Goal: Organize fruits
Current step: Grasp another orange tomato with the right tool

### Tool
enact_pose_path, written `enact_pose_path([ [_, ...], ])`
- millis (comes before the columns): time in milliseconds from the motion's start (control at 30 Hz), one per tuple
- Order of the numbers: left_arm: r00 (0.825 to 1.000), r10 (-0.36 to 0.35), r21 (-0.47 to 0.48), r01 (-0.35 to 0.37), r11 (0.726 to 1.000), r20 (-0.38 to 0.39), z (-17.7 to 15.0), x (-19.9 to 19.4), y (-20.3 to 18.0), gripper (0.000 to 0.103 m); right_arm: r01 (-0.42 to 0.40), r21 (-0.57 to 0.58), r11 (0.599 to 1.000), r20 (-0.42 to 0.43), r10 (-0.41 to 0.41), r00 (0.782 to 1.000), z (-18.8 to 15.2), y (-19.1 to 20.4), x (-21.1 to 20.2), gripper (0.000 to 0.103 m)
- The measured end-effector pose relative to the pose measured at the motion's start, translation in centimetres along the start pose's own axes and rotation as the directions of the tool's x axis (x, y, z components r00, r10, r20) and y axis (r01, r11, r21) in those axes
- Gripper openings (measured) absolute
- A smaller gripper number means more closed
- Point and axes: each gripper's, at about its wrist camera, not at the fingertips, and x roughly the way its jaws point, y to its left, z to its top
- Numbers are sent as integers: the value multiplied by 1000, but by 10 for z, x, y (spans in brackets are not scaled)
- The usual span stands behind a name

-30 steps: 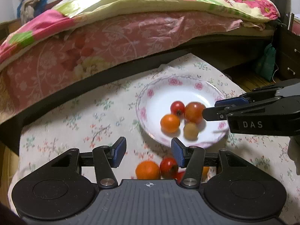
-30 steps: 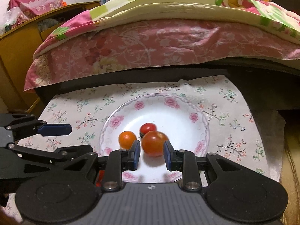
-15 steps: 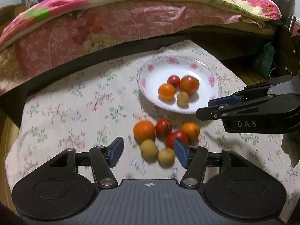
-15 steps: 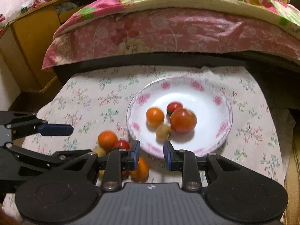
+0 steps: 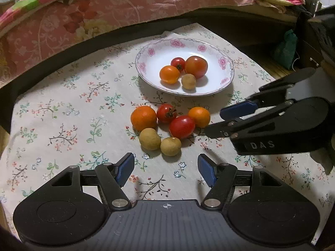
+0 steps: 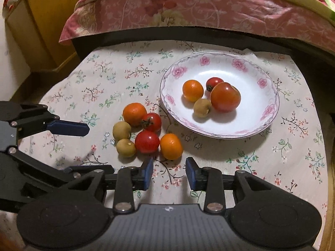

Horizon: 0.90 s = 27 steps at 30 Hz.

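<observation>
- While your left gripper (image 5: 166, 168) hangs over the floral cloth (image 5: 62, 108), its jaws have just been opening; they stand spread with nothing between them, just short of the loose fruit.
- Your right gripper (image 6: 169, 172) has also just been parting its jaws; the gap is narrow and holds only bare cloth.
- You have six fruits clustered on the cloth beside the flowered plate (image 6: 270, 108): a large orange one (image 5: 143, 118), a stemmed tomato (image 5: 166, 113), a smooth red tomato (image 5: 182, 126), a smaller orange fruit (image 5: 199, 117), and two tan round fruits (image 5: 150, 138) (image 5: 170, 146).
- In your right wrist view, the smaller orange fruit lies closest to your blue pads (image 6: 148, 172), just ahead of the gap and not touched.
- Your plate holds four fruits bunched together: a big red-orange tomato (image 6: 225, 96), a small red tomato (image 6: 213, 83) behind it, an orange fruit (image 6: 192, 90), and a tan fruit (image 6: 201, 107).
- Beyond the cloth you face a bed with a pink patterned cover (image 6: 188, 8).
- From your left wrist view, the right gripper reaches in from the right, its tips near the smooth red tomato and the smaller orange fruit.
</observation>
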Motion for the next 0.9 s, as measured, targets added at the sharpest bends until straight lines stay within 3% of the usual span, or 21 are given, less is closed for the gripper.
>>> enact_pose_path([
  [267, 1000, -23, 6, 23, 1000, -18, -2, 6, 1, 74, -3, -26, 1000, -28, 2, 1000, 3, -4, 18, 34],
  [900, 997, -71, 20, 71, 997, -19, -5, 15, 0, 76, -3, -59, 998, 5, 3, 1000, 13, -3, 33, 32],
])
